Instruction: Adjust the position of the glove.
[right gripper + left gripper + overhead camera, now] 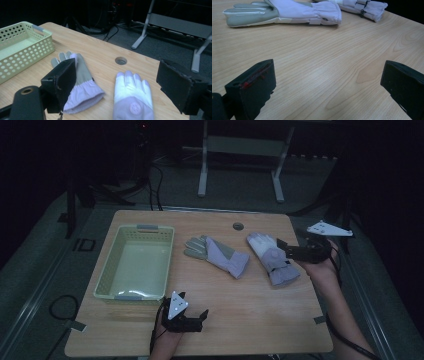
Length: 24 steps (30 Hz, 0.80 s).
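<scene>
Two lavender gloves [272, 258] — flat, side by side

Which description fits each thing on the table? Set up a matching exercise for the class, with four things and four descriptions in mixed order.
Things:
1. basket
2. grey-palmed glove
3. white-backed glove
4. left gripper

Descriptions:
A. lies beneath the open right gripper
B. pale yellow, nothing in it
C. open, over bare wood at the near edge
D. lies in the middle of the table

Pairs: 1-B, 2-D, 3-A, 4-C
</scene>
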Motion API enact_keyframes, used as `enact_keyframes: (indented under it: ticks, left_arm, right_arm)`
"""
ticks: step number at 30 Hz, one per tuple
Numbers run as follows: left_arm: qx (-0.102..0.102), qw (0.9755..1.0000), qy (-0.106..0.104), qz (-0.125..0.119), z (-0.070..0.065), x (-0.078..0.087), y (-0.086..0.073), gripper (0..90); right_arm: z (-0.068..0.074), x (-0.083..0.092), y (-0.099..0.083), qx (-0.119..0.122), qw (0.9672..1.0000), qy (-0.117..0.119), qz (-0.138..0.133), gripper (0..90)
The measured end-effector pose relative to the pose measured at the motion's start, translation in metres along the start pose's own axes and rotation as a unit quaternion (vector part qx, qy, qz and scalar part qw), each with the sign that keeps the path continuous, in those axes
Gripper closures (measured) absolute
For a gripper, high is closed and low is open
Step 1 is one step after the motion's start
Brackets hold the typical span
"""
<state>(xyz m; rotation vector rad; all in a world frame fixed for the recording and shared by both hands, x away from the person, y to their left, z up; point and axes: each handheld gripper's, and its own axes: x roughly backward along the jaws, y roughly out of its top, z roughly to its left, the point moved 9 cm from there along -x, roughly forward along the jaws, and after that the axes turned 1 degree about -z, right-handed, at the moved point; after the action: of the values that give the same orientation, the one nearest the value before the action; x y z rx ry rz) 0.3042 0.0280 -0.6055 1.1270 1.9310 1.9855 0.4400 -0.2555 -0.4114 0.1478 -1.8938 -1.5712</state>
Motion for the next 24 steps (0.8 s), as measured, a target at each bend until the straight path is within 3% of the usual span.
enact_keyframes:
  ticks: [2,10,11,17,20,21,24]
  left_arm:
    - [-0.001,1.0000,0.002,0.000,0.000,0.000,0.000,0.0]
    - [0.000,1.0000,-0.001,-0.002,0.000,0.000,0.000,0.0]
    - [-0.001,1.0000,-0.002,-0.002,0.000,0.000,0.000,0.0]
    - [-0.001,1.0000,-0.004,-0.002,-0.001,0.000,0.000,0.0]
    - [-0.001,1.0000,-0.005,-0.001,-0.001,0.000,0.000,0.0]
    - [-0.002,1.0000,-0.005,-0.001,-0.001,0.000,0.000,0.0]
    - [-0.001,1.0000,-0.006,-0.001,-0.001,0.000,0.000,0.0]
  right_arm:
    - [0.003,-0.003,0.002,0.001,1.0000,0.002,-0.001,22.2]
    - [0.022,-0.028,0.005,0.023,0.9993,0.028,0.013,24.8]
    - [0.029,-0.040,0.003,0.028,0.9989,0.036,0.016,25.6]
    - [0.040,-0.057,-0.003,0.026,0.9975,0.057,0.034,28.6]
    - [0.044,-0.071,-0.011,0.032,0.9962,0.057,0.057,31.3]
    - [0.048,-0.082,-0.018,0.031,0.9940,0.070,0.078,31.2]
    - [0.052,-0.091,-0.025,0.031,0.9922,0.080,0.091,32.0]
